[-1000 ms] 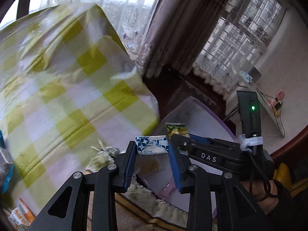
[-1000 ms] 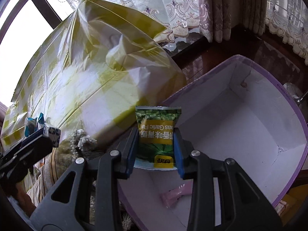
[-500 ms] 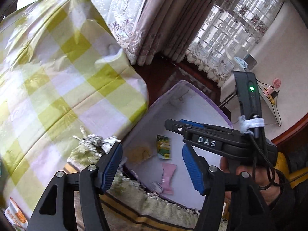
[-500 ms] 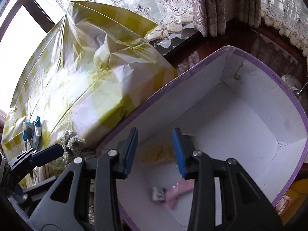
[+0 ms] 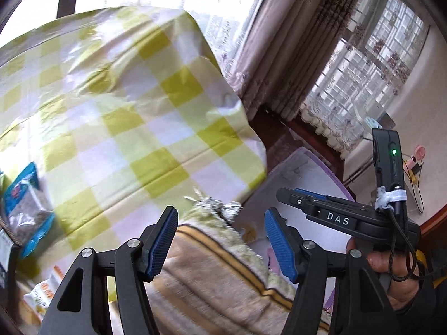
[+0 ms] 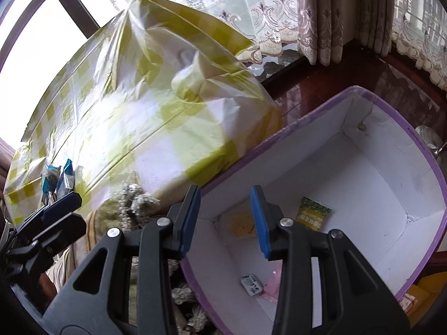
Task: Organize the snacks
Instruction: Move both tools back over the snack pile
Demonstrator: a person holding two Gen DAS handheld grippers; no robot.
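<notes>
Left claw (image 5: 220, 240) just opened, empty | right claw (image 6: 225, 220) parted, empty | green packet (image 6: 314, 215) in box (image 6: 435, 178)

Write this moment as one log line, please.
left gripper: open, empty | right gripper: open, empty | box: green packet, blue packet, pink packet inside
</notes>
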